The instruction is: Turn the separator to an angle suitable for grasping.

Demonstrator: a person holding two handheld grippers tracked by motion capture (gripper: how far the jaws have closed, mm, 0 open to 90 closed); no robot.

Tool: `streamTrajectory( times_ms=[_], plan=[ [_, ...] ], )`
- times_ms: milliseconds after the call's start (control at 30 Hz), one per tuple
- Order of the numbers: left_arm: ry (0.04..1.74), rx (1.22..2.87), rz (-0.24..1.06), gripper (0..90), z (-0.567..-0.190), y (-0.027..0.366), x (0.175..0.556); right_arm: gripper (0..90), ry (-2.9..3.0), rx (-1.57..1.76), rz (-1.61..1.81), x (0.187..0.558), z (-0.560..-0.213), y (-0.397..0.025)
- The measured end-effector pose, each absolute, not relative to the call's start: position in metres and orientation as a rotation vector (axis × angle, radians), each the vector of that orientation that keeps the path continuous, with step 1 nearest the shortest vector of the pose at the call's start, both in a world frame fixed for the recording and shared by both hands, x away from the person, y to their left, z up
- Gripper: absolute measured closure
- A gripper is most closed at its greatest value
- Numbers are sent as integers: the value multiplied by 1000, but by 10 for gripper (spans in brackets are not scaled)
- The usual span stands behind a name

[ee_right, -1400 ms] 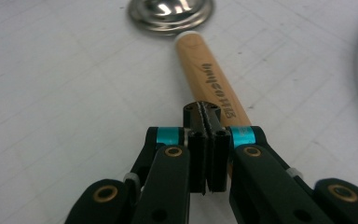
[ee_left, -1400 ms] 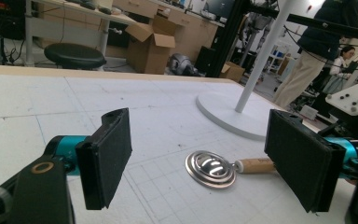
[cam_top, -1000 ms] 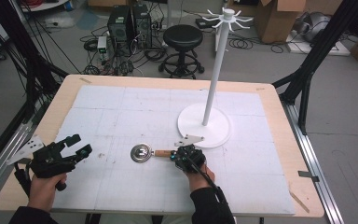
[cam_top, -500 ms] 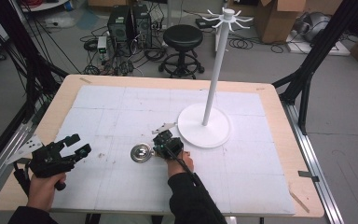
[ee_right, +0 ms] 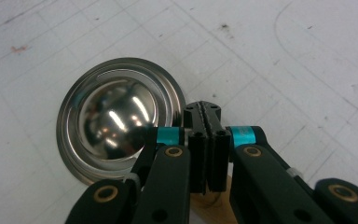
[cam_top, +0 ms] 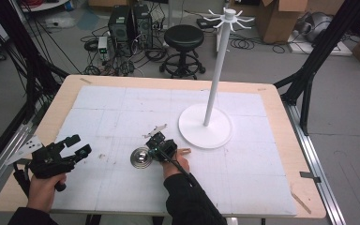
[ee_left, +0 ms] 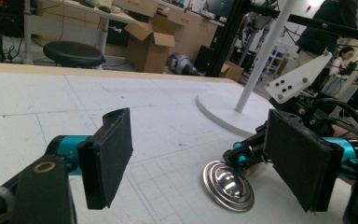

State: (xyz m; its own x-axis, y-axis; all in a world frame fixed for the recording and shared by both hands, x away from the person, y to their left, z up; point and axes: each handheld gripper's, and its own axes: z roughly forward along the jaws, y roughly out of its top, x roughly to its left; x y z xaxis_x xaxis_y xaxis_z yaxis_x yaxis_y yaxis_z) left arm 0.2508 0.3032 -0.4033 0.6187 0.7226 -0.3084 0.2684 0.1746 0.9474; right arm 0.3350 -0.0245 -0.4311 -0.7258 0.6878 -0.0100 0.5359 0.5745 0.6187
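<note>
The table (cam_top: 272,154) carries a white stand (cam_top: 205,125) with a tall pole. Near its base, toward the person, lies a small steel ladle (ee_right: 116,121), its polished bowl facing up; a wooden handle seems to run under the right gripper (ee_right: 204,112), whose jaws are pressed together, apparently on the ladle at the bowl's rim. The left gripper (ee_left: 200,158) waits well apart, jaws spread. The ladle looks light, stiff and slippery; the handle offers the surer hold.

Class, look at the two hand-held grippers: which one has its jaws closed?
The right hand-held gripper, beside the shiny metal ladle: its jaws are pressed together. The left hand-held gripper has a wide gap between its jaws.
</note>
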Motion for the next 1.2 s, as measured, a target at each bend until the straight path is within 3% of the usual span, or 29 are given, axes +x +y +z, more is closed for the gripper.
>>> streamTrajectory(
  times_ms=[400,500,533,600,733,900,1200],
  plan=[
    [910,1406,394,242,-403,303,251,892,2509,1016,1027,320,-424,-44],
    [912,1406,395,242,-404,304,251,892,2414,1034,1097,317,-413,-68],
    [914,1406,395,242,-404,304,251,892,2326,1095,1149,314,-407,-97],
    [915,1405,395,242,-404,304,251,892,2301,1118,1158,312,-406,-107],
    [913,1410,397,242,-403,303,251,892,2196,1284,1100,310,-414,-168],
    [917,1412,397,242,-404,303,251,892,2216,1351,1084,309,-430,-180],
    [923,1403,399,242,-404,305,251,892,2277,1322,1101,313,-438,-163]
  ],
)
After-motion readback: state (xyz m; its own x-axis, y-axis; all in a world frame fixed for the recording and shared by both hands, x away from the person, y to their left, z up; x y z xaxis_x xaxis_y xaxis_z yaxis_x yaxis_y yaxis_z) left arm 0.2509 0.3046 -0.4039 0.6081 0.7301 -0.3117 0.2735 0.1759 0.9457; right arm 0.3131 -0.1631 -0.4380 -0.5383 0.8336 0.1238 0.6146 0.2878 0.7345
